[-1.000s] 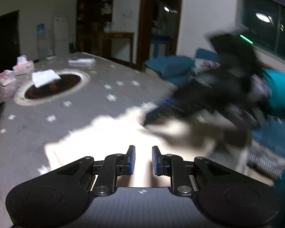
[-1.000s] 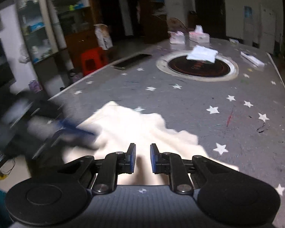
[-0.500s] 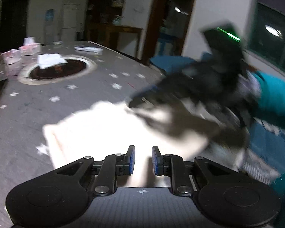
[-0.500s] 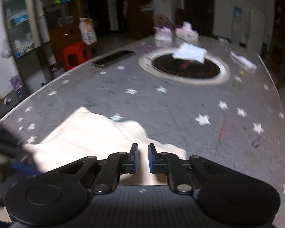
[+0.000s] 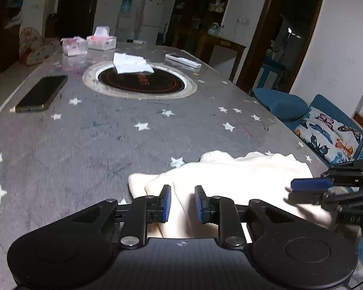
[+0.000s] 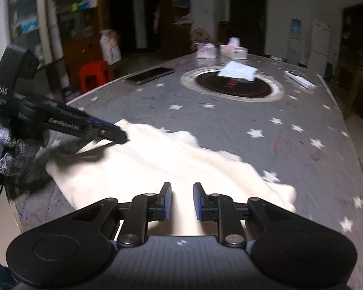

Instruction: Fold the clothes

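Cream cloth lies bunched at the table's near edge, its long axis running along that edge between both grippers. Left gripper hovers over one end, right gripper over the other, about equally near; both have their fingers parted with nothing between them. Overexposure hides any fold lines, so possibly it is already doubled.

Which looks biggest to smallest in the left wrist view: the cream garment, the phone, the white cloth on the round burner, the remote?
1. cream garment, though it lies nearest the camera
2. phone
3. white cloth
4. remote
Phone and cloth look close; the farther cloth may really be larger.
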`<act>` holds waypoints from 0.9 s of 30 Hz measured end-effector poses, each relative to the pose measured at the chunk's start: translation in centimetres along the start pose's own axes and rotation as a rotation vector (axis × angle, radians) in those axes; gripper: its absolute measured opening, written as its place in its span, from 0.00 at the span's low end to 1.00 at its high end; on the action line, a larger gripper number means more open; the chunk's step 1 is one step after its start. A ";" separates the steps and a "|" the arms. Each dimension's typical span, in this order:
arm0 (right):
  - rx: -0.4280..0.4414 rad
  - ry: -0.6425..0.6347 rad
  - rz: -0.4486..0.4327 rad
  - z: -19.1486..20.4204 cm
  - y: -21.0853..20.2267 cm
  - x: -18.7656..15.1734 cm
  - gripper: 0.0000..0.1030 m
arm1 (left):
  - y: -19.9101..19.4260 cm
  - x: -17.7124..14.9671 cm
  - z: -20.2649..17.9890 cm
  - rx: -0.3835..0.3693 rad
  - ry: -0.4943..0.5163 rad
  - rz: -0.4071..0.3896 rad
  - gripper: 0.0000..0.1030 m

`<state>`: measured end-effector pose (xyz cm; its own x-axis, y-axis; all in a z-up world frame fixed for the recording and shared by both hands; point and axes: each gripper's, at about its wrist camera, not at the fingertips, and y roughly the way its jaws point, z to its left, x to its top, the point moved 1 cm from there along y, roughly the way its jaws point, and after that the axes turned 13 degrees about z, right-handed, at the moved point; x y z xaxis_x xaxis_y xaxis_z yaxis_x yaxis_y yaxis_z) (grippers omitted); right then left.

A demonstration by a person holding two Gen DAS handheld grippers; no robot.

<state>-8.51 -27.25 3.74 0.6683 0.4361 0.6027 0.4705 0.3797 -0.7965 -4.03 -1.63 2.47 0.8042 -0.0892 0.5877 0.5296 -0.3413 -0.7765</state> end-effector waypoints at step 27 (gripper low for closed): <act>-0.035 -0.016 -0.006 -1.9 -4.5 -3.8 0.14 | -2.0 -3.1 -4.3 -0.006 0.165 -0.006 0.29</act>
<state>-12.08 -32.13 4.95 0.6564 0.4466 0.6081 0.4949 0.3534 -0.7938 -8.74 -4.74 3.16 0.7453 -0.2393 0.6223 0.5328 -0.3474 -0.7716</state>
